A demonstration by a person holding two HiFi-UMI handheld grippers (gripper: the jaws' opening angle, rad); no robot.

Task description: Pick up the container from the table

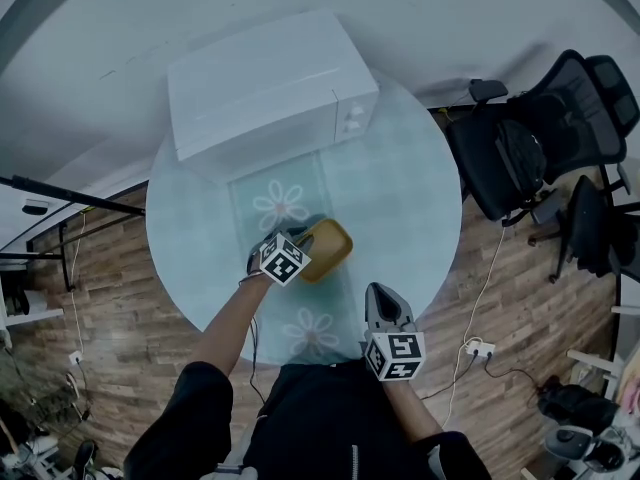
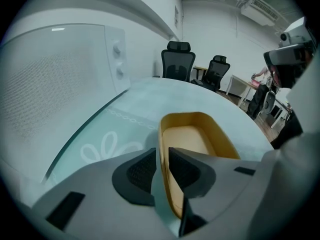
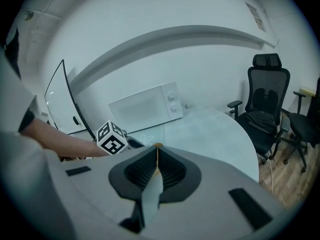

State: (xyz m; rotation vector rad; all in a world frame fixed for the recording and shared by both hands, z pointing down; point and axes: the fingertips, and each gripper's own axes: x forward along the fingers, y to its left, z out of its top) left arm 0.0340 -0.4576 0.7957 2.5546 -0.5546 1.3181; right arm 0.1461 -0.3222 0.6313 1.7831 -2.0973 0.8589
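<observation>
Looking down from the head view first: the yellow container (image 1: 328,248) sits near the middle of the round glass table (image 1: 400,198), in front of the white microwave (image 1: 270,78). The left gripper (image 1: 303,238) is tilted down onto the container's near-left edge, which makes sense since the rim is the only grabbable bit of a shallow dish. The right gripper (image 1: 384,298) hangs back at the table's near edge, well apart from it.

Left gripper view: the jaws straddle the container's (image 2: 200,134) side wall, one pad outside and one inside. There's a sliver of gap on the outer side, so I'd say it's not quite pinched yet. The dish is flat on the table.

Right gripper view: jaws pressed together on nothing, just pointing toward the microwave (image 3: 145,109). My guess is it's parked because one hand is enough here.
</observation>
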